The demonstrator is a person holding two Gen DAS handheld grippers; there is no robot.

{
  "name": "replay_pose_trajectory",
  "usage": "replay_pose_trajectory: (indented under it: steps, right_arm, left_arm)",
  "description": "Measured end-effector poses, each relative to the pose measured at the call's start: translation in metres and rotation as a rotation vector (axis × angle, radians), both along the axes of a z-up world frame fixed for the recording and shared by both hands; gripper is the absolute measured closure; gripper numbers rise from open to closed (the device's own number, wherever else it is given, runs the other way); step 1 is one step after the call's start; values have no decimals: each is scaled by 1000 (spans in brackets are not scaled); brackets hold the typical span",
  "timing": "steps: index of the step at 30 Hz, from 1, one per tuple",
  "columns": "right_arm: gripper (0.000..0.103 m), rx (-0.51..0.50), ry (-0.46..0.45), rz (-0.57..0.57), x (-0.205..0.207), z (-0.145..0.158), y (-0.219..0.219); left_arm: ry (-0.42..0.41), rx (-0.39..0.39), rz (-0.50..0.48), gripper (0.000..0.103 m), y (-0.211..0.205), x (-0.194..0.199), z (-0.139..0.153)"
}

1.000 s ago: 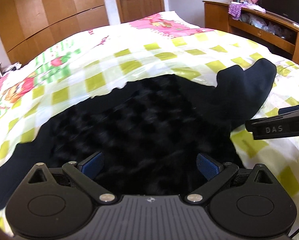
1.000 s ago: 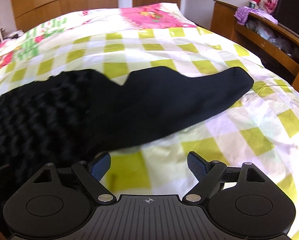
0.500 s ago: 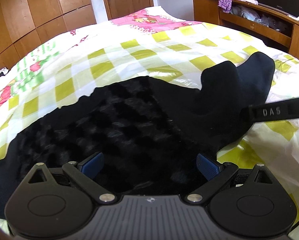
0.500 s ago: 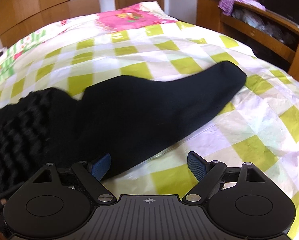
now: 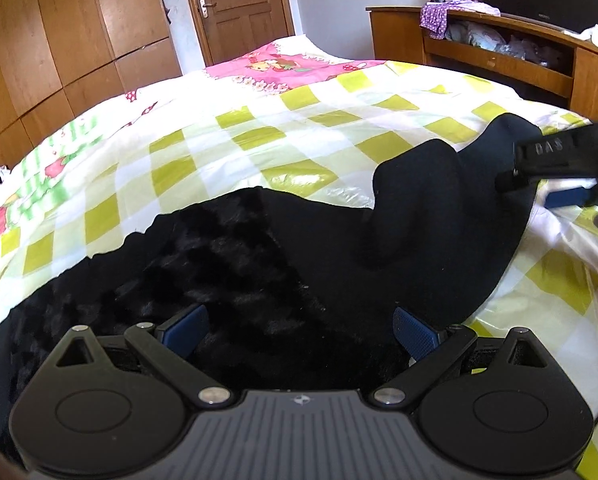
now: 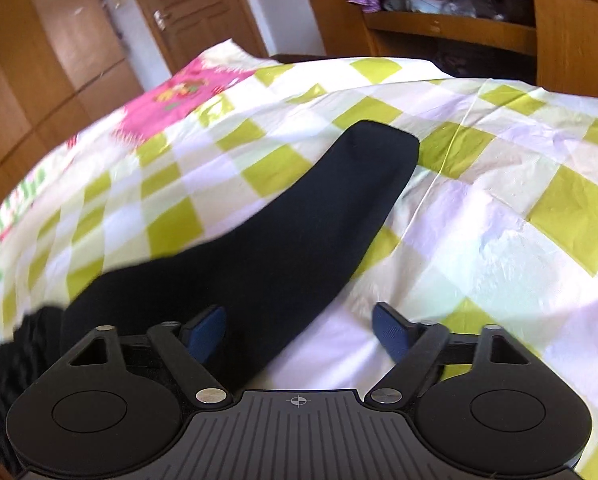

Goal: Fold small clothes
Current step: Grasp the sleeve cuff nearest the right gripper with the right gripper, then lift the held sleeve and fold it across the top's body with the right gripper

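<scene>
A black garment [image 5: 259,256] with a fuzzy body and a smooth sleeve [image 6: 299,216] lies spread on the checked bedspread [image 5: 259,132]. My left gripper [image 5: 299,328] is open, low over the fuzzy body, empty. My right gripper [image 6: 301,330] is open over the sleeve's near part; its left finger is over the sleeve, its right finger over the bedspread. The right gripper also shows in the left wrist view [image 5: 559,168], by the sleeve's end. The sleeve's cuff [image 6: 383,144] points away to the far right.
A wooden shelf unit [image 5: 499,60] with clutter stands beyond the bed on the right. Wooden wardrobes [image 5: 59,40] and a door [image 5: 235,4] are at the back. A pink patterned patch [image 5: 283,68] covers the bed's far end.
My right gripper has moved forward along the sleeve and turned right, so the sleeve now runs between its fingers. My left gripper has shifted slightly over the fuzzy body. Both stay open.
</scene>
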State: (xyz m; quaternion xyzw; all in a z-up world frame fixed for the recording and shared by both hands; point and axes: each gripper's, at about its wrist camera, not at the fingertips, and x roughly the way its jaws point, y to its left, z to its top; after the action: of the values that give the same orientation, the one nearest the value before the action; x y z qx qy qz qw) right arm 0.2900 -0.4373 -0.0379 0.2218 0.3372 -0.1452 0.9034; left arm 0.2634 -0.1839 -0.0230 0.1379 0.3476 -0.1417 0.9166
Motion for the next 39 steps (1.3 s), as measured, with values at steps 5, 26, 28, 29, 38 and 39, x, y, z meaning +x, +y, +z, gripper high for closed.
replay_pose_trajectory:
  steps: [5,26,28,29,38,39]
  right_arm:
    - [84,142,-15,-50,14,-6,-25]
    - [91,252,-121,-204,-36,1,-104]
    - [88,263,-131,-182,-28,-3,-99]
    - [83,282,-145,-183,-26,-4,-99]
    - [64,338,-228,-264,-35,-10,-104]
    - [62,328,-229,-263,-37,-11,-103]
  left_arm:
    - [10,8,-11,0,-8,5,-7]
    - [55,-192,-176,0,-72,29,-10]
    - [36,-207,-156,0,-60,28,-4]
    - [23,-206,-147,0,-56,28,-2]
    - [-34,-199,-68,0,-21,32,3]
    - [-27,-192,-56,0,-22,36,-1]
